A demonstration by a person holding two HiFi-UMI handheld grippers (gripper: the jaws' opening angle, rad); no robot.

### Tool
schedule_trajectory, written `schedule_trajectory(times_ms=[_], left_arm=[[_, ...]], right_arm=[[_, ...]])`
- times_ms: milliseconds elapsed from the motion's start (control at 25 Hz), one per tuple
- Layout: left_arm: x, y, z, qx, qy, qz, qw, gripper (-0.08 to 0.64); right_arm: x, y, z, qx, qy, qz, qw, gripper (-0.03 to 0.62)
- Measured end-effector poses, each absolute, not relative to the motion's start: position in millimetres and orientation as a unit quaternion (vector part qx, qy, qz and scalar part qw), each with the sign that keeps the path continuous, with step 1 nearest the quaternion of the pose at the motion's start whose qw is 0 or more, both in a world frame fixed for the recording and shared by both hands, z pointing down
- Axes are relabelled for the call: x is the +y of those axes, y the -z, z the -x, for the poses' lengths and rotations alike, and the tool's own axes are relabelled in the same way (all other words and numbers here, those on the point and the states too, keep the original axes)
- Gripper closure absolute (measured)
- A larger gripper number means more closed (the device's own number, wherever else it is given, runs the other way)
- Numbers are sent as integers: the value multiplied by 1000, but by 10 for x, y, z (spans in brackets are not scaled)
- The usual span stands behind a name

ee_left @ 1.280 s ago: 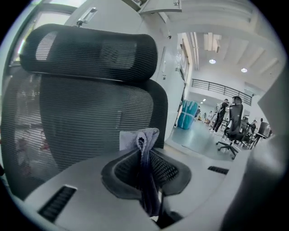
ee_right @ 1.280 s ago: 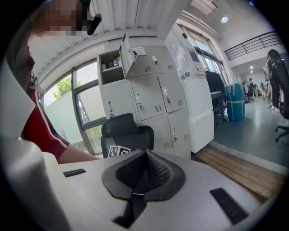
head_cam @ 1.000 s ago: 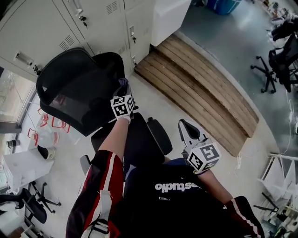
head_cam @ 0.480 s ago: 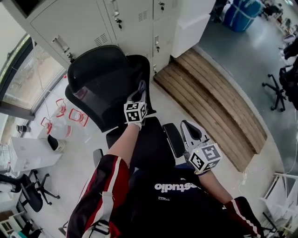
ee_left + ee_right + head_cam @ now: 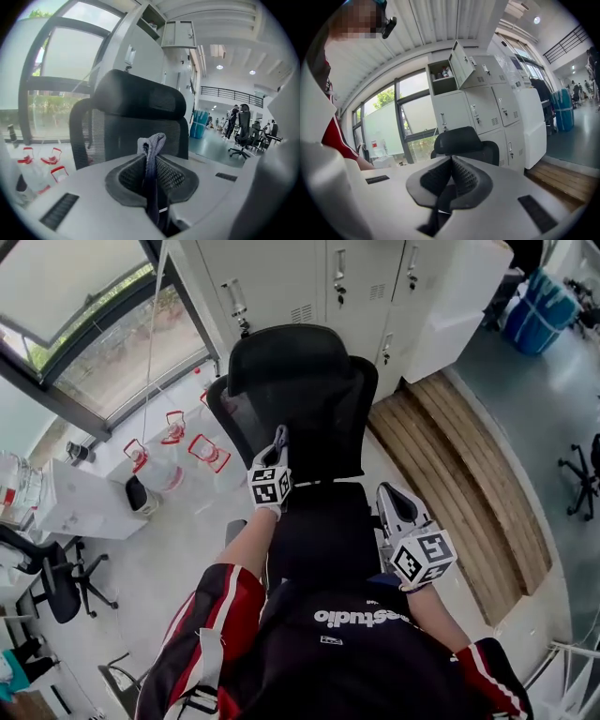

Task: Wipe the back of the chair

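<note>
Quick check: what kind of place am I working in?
Probably an office or lab workspace: white metal lockers behind the mesh office chair, another swivel chair at left, and a large window.

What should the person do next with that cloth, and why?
Probably ease the left gripper forward until the grey cloth pinched in its fingers presses on the black mesh chair back, then start a stroke. The cloth points straight at the mesh but seems just short of it; the right gripper is shut, empty, off to the side.
</note>
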State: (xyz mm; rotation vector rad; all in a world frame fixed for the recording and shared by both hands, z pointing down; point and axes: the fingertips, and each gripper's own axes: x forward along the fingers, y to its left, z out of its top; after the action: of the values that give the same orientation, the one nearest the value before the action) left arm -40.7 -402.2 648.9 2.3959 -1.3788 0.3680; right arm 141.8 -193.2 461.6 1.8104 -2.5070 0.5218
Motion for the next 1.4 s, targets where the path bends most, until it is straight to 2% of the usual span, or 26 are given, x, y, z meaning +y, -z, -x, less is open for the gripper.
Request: schedule_trajectory(times_ms=[200, 520, 840, 1120, 1400], left_arm=[[-3884, -6516, 1191, -527, -125, -821, 181, 497], [-3695, -6553, 1902, -559, -119, -799, 187, 497], [-3789, -6770, 2204, -578, -131, -782, 195, 502], [-4029, -7143, 2210, -584, -154, -769, 207, 502], [-4307, -7574, 2309, -613, -157, -731, 254, 502]], right_arm=[[-1957, -4605, -934, -815, -162, -556, 4, 577], [-2020, -4770, -594, -819, -172, -547, 5, 577], [-2105, -5195, -646, -803, -190, -565, 26, 577], [-2160, -5519, -1016, -775, -214, -592, 46, 577], [-2252, -5632, -1261, -762, -231, -602, 55, 577]])
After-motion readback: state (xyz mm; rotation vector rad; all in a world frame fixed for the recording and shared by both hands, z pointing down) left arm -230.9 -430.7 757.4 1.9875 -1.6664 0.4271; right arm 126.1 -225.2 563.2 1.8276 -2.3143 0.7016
